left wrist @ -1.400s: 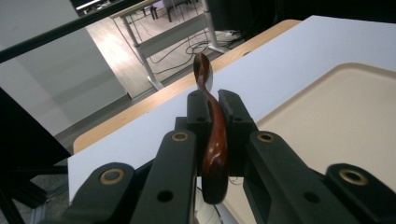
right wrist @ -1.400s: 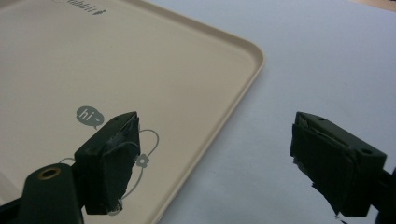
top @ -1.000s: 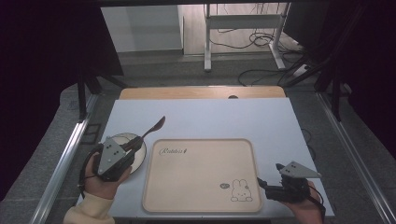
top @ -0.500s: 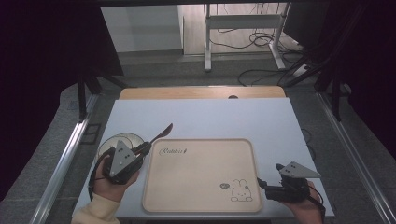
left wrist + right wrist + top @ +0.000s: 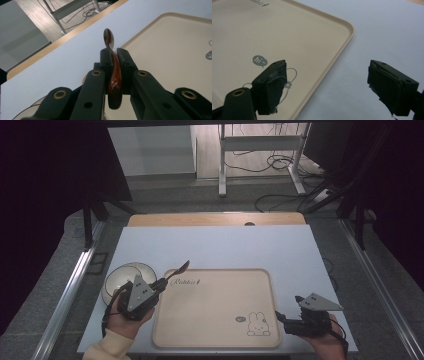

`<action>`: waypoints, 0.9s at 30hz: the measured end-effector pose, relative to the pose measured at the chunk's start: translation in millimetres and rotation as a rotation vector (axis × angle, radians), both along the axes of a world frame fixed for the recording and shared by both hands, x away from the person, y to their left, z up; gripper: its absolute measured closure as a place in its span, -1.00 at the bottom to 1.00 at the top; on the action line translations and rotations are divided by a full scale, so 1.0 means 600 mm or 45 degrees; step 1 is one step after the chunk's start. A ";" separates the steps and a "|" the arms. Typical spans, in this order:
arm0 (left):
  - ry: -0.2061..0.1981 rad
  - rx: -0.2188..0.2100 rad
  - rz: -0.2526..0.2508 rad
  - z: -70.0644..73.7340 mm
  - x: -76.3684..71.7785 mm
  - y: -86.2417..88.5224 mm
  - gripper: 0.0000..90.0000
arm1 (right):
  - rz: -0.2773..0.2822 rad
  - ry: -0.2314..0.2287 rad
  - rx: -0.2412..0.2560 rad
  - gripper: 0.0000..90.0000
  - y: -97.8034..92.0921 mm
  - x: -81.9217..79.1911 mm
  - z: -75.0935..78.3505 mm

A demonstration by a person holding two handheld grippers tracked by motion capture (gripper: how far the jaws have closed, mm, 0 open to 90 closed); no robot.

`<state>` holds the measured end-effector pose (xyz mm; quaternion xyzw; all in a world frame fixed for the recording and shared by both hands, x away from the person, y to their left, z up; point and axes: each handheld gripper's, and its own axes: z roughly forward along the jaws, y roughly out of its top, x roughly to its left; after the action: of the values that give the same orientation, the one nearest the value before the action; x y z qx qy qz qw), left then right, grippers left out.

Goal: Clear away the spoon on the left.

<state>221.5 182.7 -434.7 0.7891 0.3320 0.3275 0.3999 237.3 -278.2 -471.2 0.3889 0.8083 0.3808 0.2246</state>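
Left gripper (image 5: 113, 58) clamps a glossy, curved brown spoon (image 5: 113, 72) — right gripper (image 5: 325, 87) gapes wide over the smooth beige tray (image 5: 294, 35), round-cornered, beside a white bowl (image 5: 122, 275).

A pale blue-white tabletop (image 5: 235, 247) with a light wooden far edge (image 5: 215, 219) sits over grey floor, while beyond it a white metal stand (image 5: 260, 150) straddles tangled black cables (image 5: 280, 202) among dark surroundings.
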 end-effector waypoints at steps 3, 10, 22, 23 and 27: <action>0.009 0.005 -0.007 -0.003 0.001 -0.002 0.89 | 0.000 0.000 0.001 -0.64 0.000 0.000 0.000; 0.025 0.014 -0.011 -0.012 0.003 -0.005 0.89 | 0.005 0.002 -0.003 -0.64 0.001 0.000 0.000; 0.067 0.041 -0.021 -0.032 0.002 -0.010 0.89 | 0.010 0.004 -0.005 -0.64 0.002 0.000 -0.001; 0.067 0.043 -0.021 -0.033 0.002 -0.011 0.89 | 0.011 0.005 -0.004 -0.64 0.002 0.000 -0.001; 0.070 0.045 -0.020 -0.034 0.002 -0.011 0.89 | 0.013 0.003 -0.005 -0.64 0.002 -0.001 -0.001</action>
<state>222.8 176.3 -455.3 0.8073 0.3308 0.3085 0.3791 236.9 -277.1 -471.9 0.3847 0.8114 0.3797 0.2224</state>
